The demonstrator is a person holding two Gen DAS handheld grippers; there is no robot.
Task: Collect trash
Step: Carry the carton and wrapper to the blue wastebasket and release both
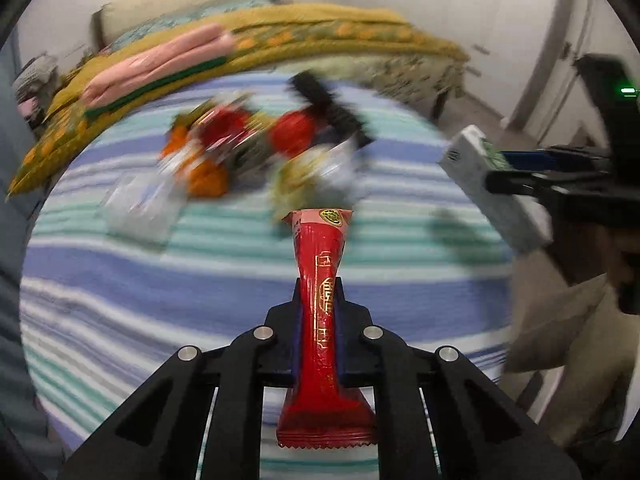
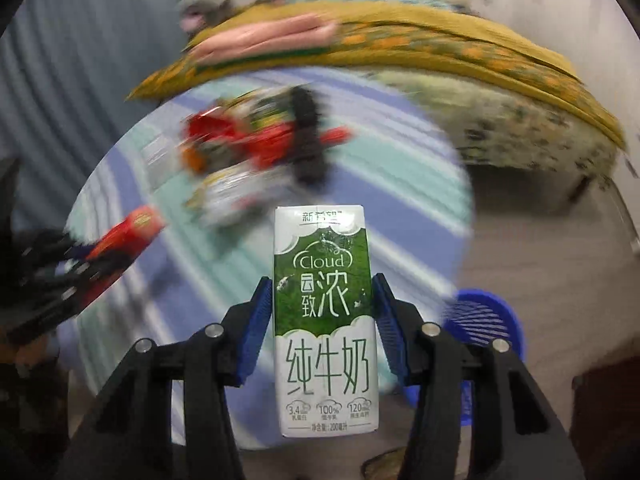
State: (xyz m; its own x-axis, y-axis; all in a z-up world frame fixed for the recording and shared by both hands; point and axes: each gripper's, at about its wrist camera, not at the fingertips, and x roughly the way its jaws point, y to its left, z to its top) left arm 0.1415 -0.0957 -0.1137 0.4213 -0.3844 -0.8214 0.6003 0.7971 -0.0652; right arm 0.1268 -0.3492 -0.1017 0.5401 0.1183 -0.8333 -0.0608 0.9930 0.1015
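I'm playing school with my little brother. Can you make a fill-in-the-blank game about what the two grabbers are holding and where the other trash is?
1. The left gripper is shut on a long snack wrapper whose color is ____.
2. The right gripper holds a green and white ____ carton by its sides.
3. The pile of trash lies on a cloth patterned with ____.
4. The basket on the floor is colored ____.

Missing words: red; milk; stripes; blue

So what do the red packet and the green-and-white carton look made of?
Red packet: likely glossy plastic film, given its sheen, creases and serrated sealed end. Green-and-white carton: apparently coated paperboard, judging by flat printed faces and crisp folded edges.
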